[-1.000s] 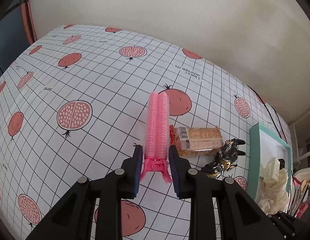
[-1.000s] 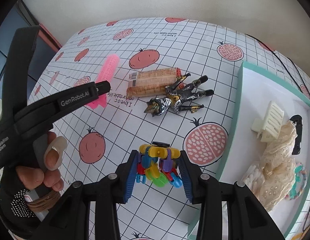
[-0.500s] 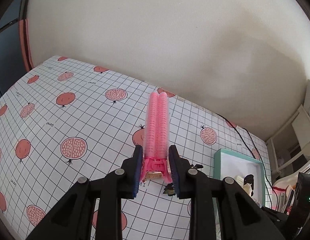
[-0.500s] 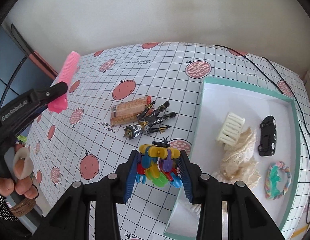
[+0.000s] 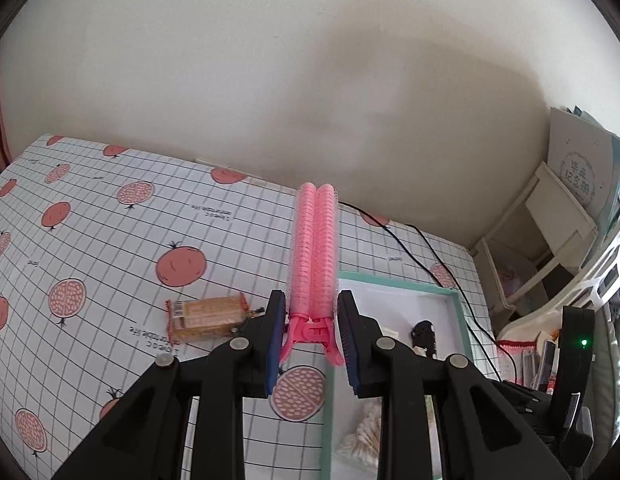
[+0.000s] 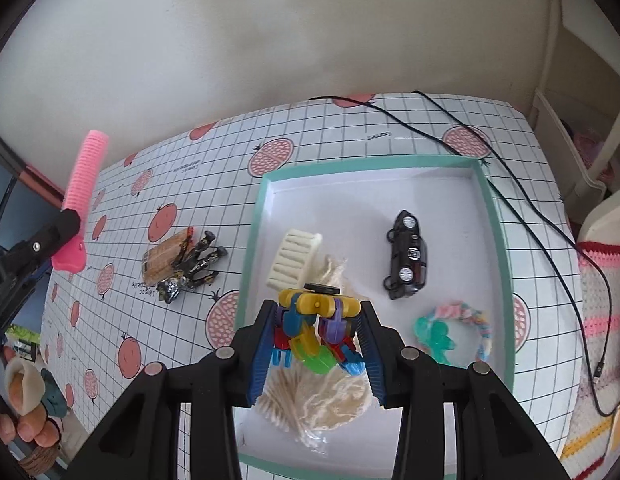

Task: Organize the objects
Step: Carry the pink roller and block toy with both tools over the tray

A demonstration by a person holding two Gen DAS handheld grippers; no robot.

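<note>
Grippers both clamped: left gripper point(image 5: 311, 334) holds pink hair roller clip point(image 5: 313, 248), right gripper point(image 6: 315, 346) holds colourful block toy point(image 6: 314, 330) above teal tray point(image 6: 494, 216) with black toy car point(image 6: 407, 262), cream claw clip point(image 6: 294, 257).

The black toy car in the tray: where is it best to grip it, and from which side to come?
Grip the black toy car across its narrow body, between the wheels, coming from above. It lies on its side, apart from other things in the tray, so its flanks seem free.
</note>
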